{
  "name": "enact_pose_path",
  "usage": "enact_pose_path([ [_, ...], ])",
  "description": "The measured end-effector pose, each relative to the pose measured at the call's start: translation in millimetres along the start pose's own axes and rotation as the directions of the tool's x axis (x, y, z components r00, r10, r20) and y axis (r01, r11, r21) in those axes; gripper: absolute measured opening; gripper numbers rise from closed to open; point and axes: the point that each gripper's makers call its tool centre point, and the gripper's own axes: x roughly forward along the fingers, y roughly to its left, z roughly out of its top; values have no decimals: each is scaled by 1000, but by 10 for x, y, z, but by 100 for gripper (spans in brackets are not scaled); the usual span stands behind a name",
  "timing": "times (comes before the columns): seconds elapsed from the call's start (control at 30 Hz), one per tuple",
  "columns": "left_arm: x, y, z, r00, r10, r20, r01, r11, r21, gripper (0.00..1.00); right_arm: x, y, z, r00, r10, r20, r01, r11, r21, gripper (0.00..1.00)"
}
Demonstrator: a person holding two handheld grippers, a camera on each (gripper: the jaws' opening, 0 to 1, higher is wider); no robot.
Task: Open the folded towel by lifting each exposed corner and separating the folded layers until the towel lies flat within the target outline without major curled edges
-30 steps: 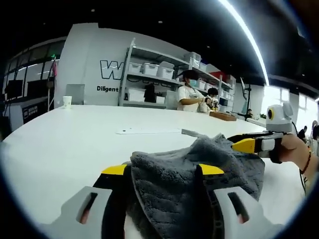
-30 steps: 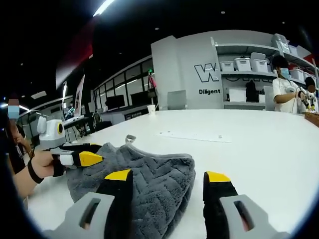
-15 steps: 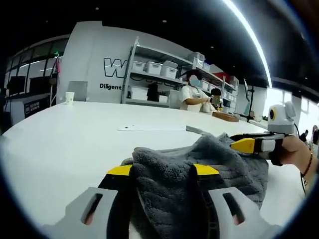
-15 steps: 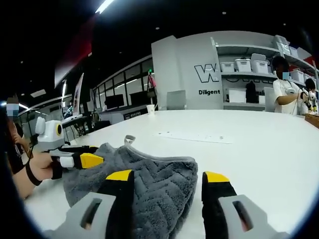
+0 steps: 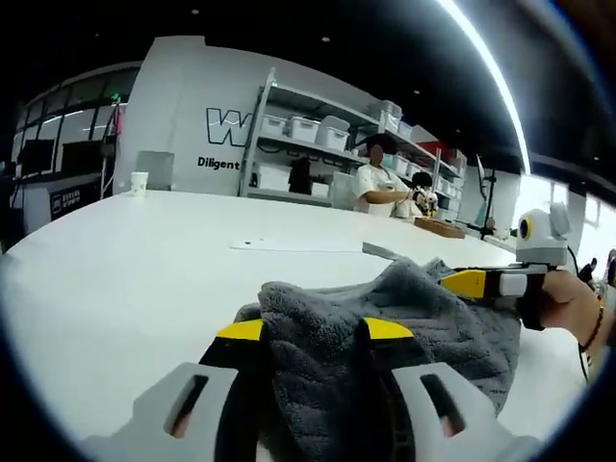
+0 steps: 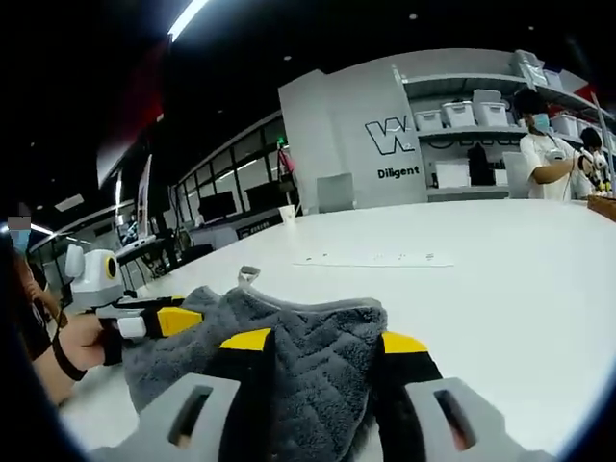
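The left hand-held gripper [image 5: 313, 332] pinches the gray towel [image 5: 385, 308]. The right hand-held gripper [image 6: 322, 342] pinches its other corner. The towel sits bunched near this edge of the white bench [image 5: 125, 260]. Next, I think, pull the corners apart. A paper cup [image 5: 140, 183] stands far back.

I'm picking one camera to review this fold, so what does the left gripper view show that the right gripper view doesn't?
Left gripper view alone: the left tongs closed on the grey towel from close up, and the right tongs coming in from the right, gripping the towel's far edge.

Right gripper view alone: the right tongs closed on the towel's edge, the towel's small hanging loop, and the left tongs entering from the left.

Both: the towel bunched on the white table, the paper cup, and the shelving with bins.
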Motion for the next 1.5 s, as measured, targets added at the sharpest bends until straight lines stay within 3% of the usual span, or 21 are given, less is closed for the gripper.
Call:
enact_pose_path([
  [0.13, -15, -25, -7, 1000, 8, 5, -8, 1000, 18, 30, -26, -30, -5, 1000, -5, 7, 5, 1000, 10, 27],
  [0.3, -35, -15, 20, 999, 16, 31, -16, 1000, 22, 16, -48, -60, -4, 1000, -16, 12, 16, 1000, 14, 15],
  [0.43, -42, 12, 20, 999, 25, 45, -26, 1000, 13, 13, -70, -49, -8, 1000, -16, 13, 16, 1000, 7, 9],
  [0.7, -50, 74, 43, 997, 20, 69, -19, 1000, -24, 6, -135, -23, 2, 999, -30, 15, 30, 1000, -9, 6],
  [0.73, -57, 64, 45, 998, 11, 70, -11, 1000, 4, 5, -144, -24, 3, 999, -34, 16, 34, 999, -15, 6],
  [0.93, -108, 36, 115, 995, -4, 103, 4, 1000, 3, 3, -210, -14, 17, 998, -59, 30, 59, 998, -5, 4],
  [1.03, -140, 36, 178, 990, -21, 142, 29, 998, -58, 2, -212, -41, 64, 997, -61, 42, 60, 998, 20, 2],
  [1.23, -156, -2, 187, 989, -44, 140, 49, 998, -34, 2, -227, -27, 90, 997, -69, 41, 69, 998, -4, 1],
  [1.37, -187, -28, 216, 987, -53, 149, 59, 998, -33, 1, -247, -40, 114, 996, -68, 51, 65, 996, 69, 1],
  [1.5, -194, -78, 263, 985, -63, 160, 66, 998, -12, 1, -264, -60, 97, 995, -95, 34, 94, 995, 42, 0],
])
